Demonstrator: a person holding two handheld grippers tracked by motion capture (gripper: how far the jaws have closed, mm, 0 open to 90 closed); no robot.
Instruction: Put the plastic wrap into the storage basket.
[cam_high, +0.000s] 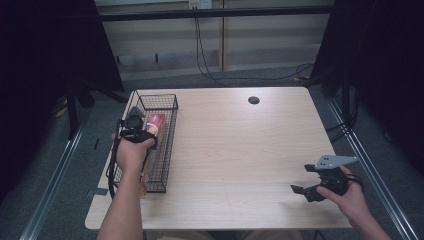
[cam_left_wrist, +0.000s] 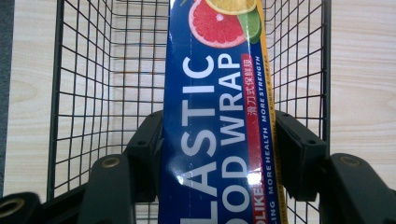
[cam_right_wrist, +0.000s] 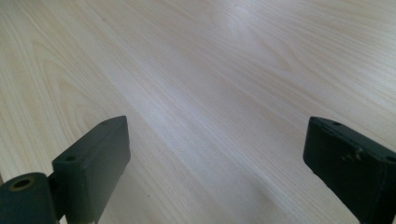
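A long blue box of plastic food wrap (cam_left_wrist: 215, 121), printed with citrus slices, lies lengthwise in a black wire basket (cam_left_wrist: 84, 93). My left gripper (cam_left_wrist: 219, 154) is shut on the box, one jaw pressed to each long side. From above, the left gripper (cam_high: 136, 129) sits over the basket (cam_high: 172, 135) at the table's left, and the box's red and yellow end (cam_high: 154, 125) pokes out beyond it. My right gripper (cam_high: 300, 178) hovers open near the front right corner. Between its jaws in the right gripper view (cam_right_wrist: 219, 158) there is just bare wood.
The light wooden table (cam_high: 240, 150) has a round cable hole (cam_high: 253, 100) near its back edge. The basket stands close to the table's left edge. Cables (cam_high: 205, 65) hang down behind the table. Dark curtains flank both sides.
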